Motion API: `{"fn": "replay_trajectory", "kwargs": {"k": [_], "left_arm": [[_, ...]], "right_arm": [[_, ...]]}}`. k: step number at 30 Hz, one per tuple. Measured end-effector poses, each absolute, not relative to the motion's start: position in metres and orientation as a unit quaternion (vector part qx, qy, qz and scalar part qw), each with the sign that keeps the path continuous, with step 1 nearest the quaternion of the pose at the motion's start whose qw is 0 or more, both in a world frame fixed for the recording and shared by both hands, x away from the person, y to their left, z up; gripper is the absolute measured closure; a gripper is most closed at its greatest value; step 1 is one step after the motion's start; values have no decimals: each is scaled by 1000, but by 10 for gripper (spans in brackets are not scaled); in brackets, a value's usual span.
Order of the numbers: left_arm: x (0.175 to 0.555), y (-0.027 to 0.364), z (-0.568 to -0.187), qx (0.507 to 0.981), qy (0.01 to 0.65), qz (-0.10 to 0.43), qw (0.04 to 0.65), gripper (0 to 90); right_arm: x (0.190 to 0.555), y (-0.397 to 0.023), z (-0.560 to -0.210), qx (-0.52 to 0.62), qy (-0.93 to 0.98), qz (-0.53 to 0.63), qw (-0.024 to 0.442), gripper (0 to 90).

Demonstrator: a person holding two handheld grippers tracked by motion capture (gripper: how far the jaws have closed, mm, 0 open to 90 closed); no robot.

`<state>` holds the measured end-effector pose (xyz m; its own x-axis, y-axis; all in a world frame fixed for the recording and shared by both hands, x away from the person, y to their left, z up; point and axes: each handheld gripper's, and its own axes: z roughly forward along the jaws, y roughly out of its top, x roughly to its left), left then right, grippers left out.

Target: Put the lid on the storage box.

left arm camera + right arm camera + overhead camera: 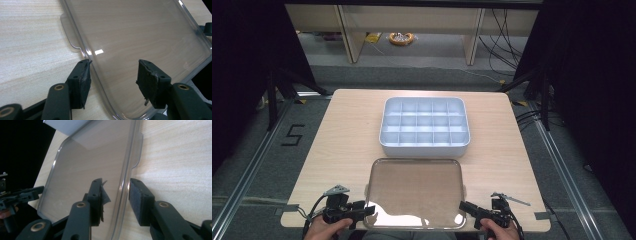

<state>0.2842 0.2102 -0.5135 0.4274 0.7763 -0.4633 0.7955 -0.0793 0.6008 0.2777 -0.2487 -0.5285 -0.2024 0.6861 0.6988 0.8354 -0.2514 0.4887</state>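
A clear plastic lid point(414, 192) lies flat on the wooden table point(347, 150), close to the front edge. My left gripper point(369, 210) is at the lid's front-left corner. In the left gripper view its jaws point(112, 77) stand open astride the lid point(130, 32) rim, one pad outside the edge and the other over the clear sheet. My right gripper point(464, 206) is at the lid's front-right corner. In the right gripper view its jaws point(116, 195) are shut on the rim of the lid point(87, 162), one pad on each side.
A white box point(382, 135) divided into several compartments stands just beyond the lid at mid-table. The table's front edge runs right under both hands. Bare wood lies to the left and right of the lid. Desk legs and cables are on the floor behind.
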Motion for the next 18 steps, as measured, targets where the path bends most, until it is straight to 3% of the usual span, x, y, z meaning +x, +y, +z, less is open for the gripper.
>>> {"fn": "replay_trajectory", "kwargs": {"k": [7, 11, 14, 16, 18], "left_arm": [[283, 213, -514, 734, 536, -5, 418, 420], [282, 212, -513, 736, 535, 1, 415, 424], [282, 212, -514, 736, 533, 0, 417, 446], [282, 209, -515, 736, 530, -6, 421, 461], [280, 208, -514, 742, 524, 1, 418, 449]], "right_arm": [[272, -249, -526, -635, -587, -486, 126, 647], [272, -249, -527, -632, -586, -493, 118, 653], [271, -248, -527, -631, -580, -497, 136, 698], [272, -242, -528, -621, -589, -502, 125, 665], [273, -243, -524, -599, -628, -494, 53, 663]]}}
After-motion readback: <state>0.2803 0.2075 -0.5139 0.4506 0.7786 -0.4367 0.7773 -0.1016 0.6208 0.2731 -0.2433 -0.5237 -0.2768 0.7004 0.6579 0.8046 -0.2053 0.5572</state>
